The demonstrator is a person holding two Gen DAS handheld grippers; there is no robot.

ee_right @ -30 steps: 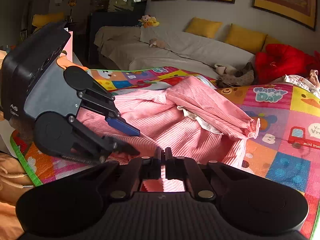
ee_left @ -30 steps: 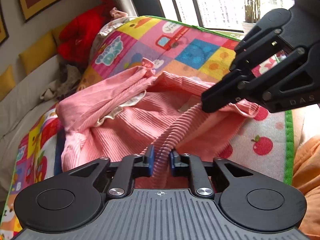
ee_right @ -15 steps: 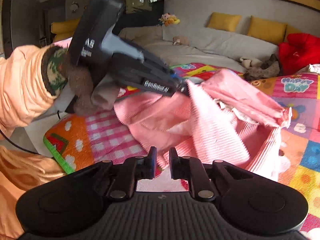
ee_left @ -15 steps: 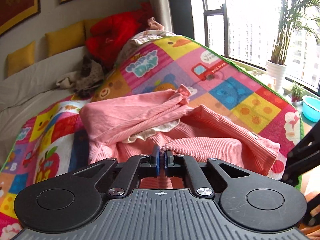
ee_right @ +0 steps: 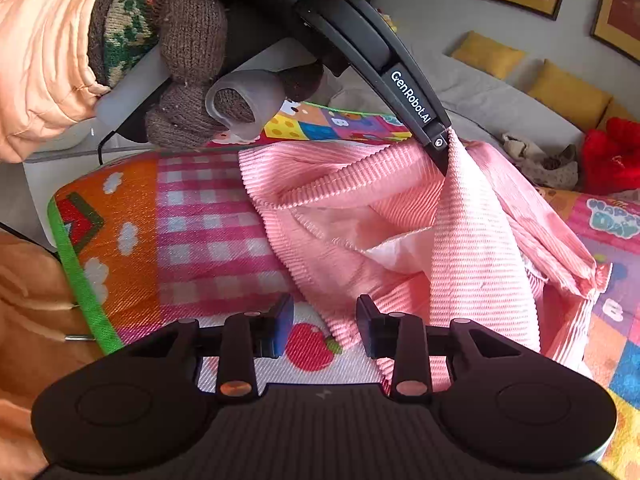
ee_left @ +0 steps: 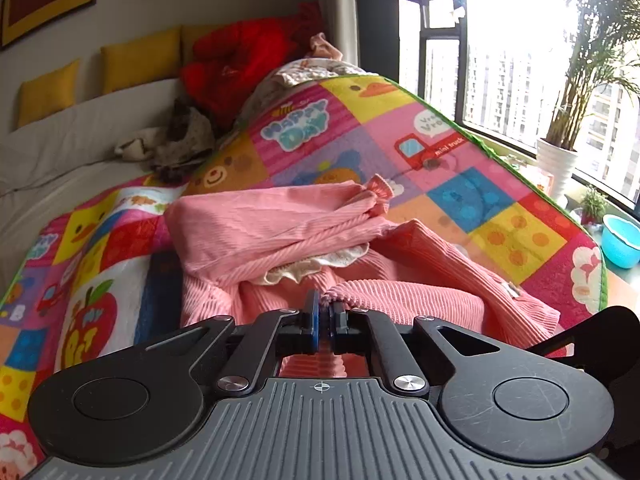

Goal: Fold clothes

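Observation:
A pink ribbed garment [ee_left: 280,236] with a cream frill lies crumpled on the colourful play mat [ee_left: 472,200]. My left gripper [ee_left: 325,316] is shut on a ribbed hem of the pink garment, holding it lifted. From the right wrist view, that left gripper [ee_right: 442,152] pinches a raised peak of the pink garment [ee_right: 472,264], with a hand in a brown knit glove [ee_right: 188,64] behind it. My right gripper [ee_right: 325,322] hovers low over the mat [ee_right: 208,240], its jaws opening, with only the garment's edge against the right finger and nothing pressed between the pads.
A grey sofa [ee_left: 80,136] with yellow cushions [ee_left: 140,58] and a red coat [ee_left: 240,68] lies beyond the mat. Small clothes [ee_left: 172,144] sit by the mat's far edge. A window, a potted plant [ee_left: 560,160] and a blue basin [ee_left: 622,242] are on the right.
My right gripper has let go of the pink garment, opened and sunk toward the mat. My left gripper closed tighter on the hem and lifted it, rolling more upright.

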